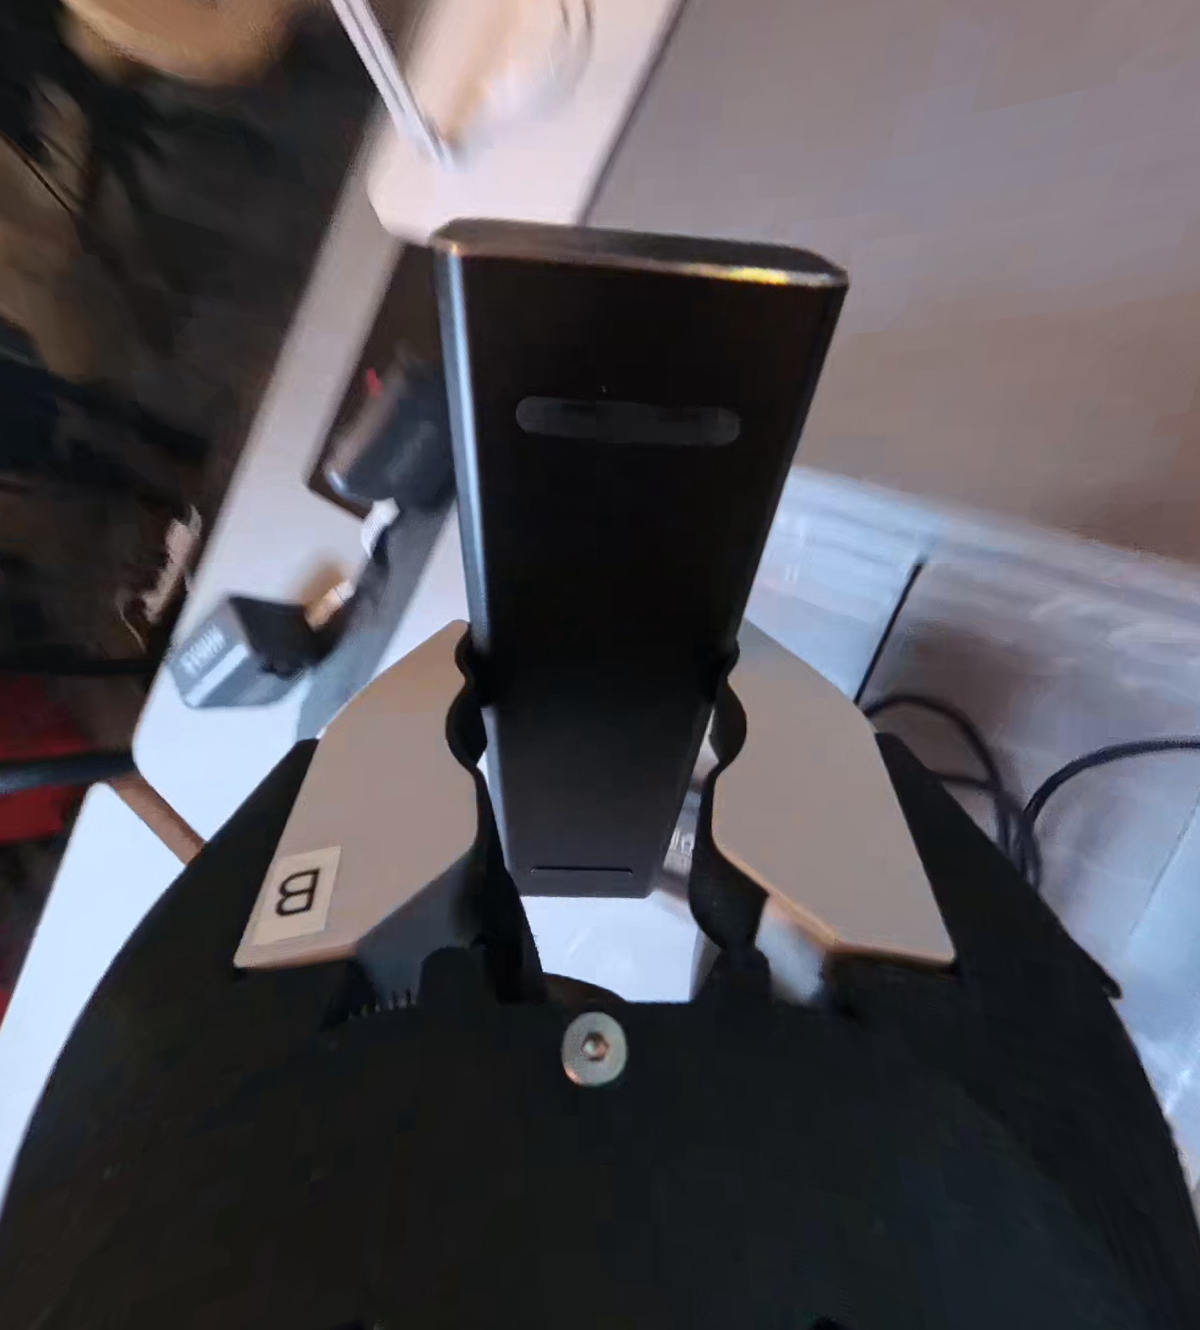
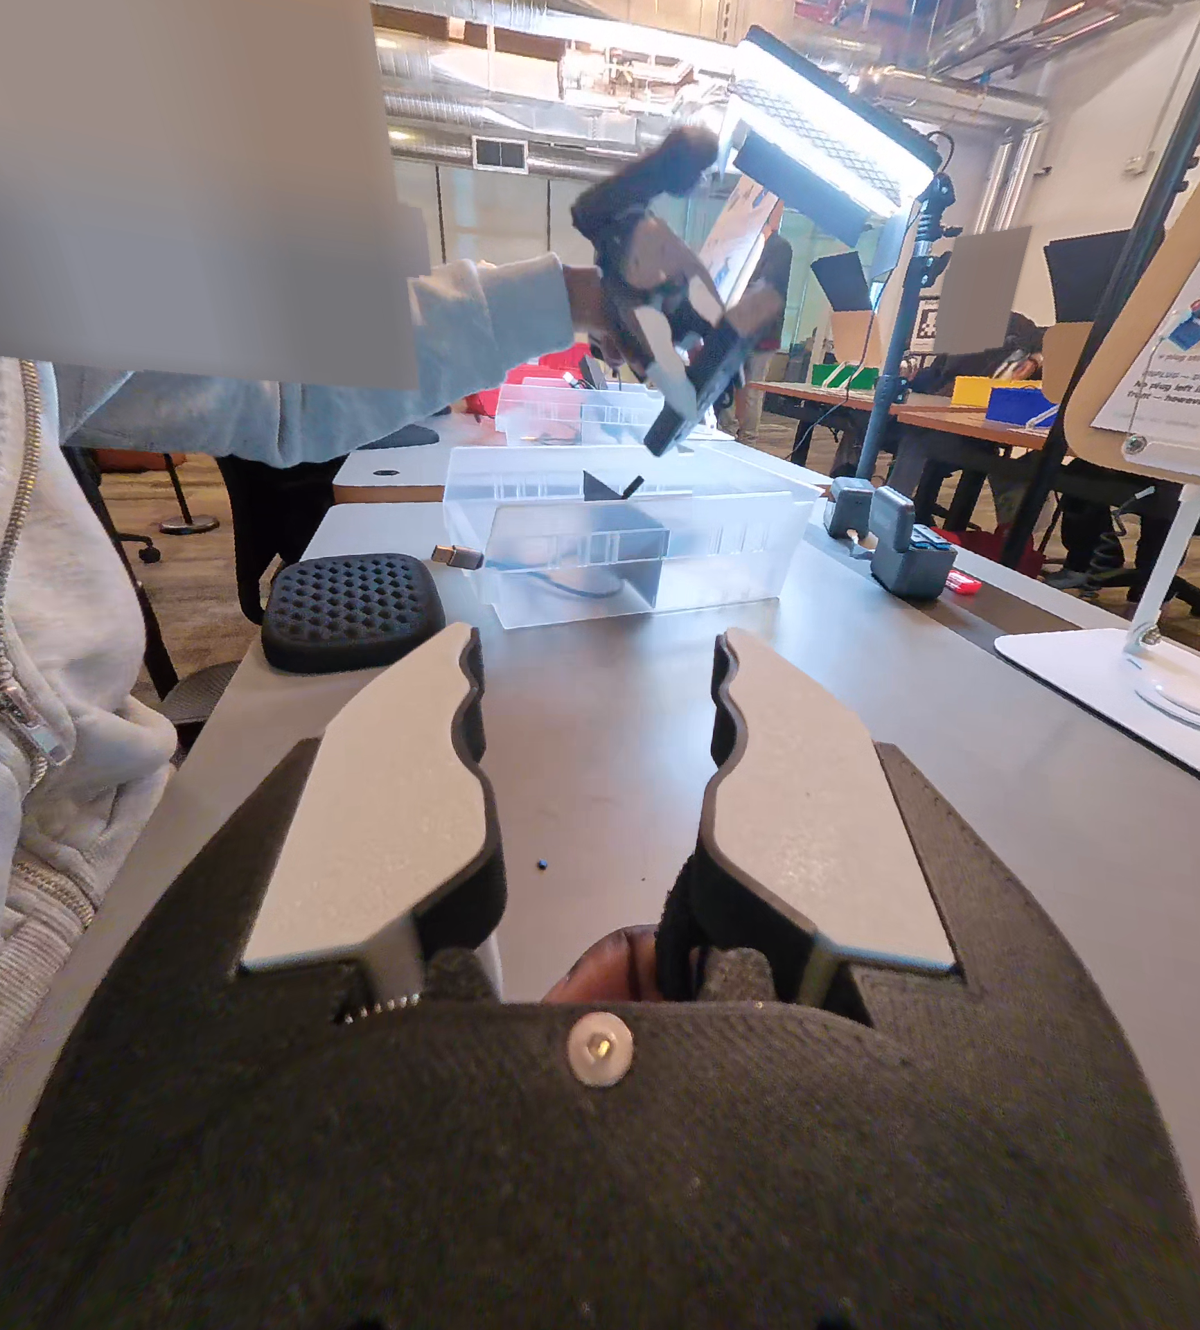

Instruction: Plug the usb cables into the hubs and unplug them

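Slim dark metallic rectangular hub [image 1: 619, 547] at frame centre, clamped lengthwise; silver-tipped usb plug [image 2: 457, 555] centre-left by clear bin.

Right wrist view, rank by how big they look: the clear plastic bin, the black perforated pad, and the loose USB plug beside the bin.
1. Clear plastic bin, largest.
2. Black perforated pad; it sits nearer the camera, so its true size against the bin is unsure.
3. USB plug, clearly smallest.

one hub [image 1: 626, 518], two grippers [image 2: 593, 709], one clear bin [image 2: 626, 532]

Left wrist high, right low; shared bin [image 2: 626, 547].
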{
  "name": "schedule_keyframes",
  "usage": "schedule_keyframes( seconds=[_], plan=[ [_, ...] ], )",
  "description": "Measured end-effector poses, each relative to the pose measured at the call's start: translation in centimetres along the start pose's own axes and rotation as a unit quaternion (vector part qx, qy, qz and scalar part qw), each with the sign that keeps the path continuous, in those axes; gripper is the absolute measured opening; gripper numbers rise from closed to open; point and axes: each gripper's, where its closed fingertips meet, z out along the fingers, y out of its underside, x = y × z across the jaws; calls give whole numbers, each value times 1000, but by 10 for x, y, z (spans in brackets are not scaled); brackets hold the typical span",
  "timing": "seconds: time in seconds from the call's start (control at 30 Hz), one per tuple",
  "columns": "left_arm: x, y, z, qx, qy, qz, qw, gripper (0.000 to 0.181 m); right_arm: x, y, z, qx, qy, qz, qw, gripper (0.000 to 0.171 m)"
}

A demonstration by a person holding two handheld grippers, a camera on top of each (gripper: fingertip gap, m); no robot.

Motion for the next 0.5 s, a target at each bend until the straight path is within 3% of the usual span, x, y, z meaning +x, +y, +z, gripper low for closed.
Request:
schedule_keyframes(
  seconds=[0.1, 0.23, 0.37, 0.5],
  plan=[
    [13, -52, -41, 160, -17, -22, 987, 61, 0, -2, 0, 4, 2, -3, 1000, 61],
    [78, -110, -79, 339, 66, -21, 938, 61, -1, -4, 1, 8, 2, -2, 1000, 60],
    [171, -147, -102, 453, 248, 9, 856, 61, -5, -12, 5, 24, -16, 13, 1000, 61],
    [254, -158, -113, 495, 422, 60, 757, 61, -24, -40, 17, 46, -66, 23, 996, 64]
  ],
)
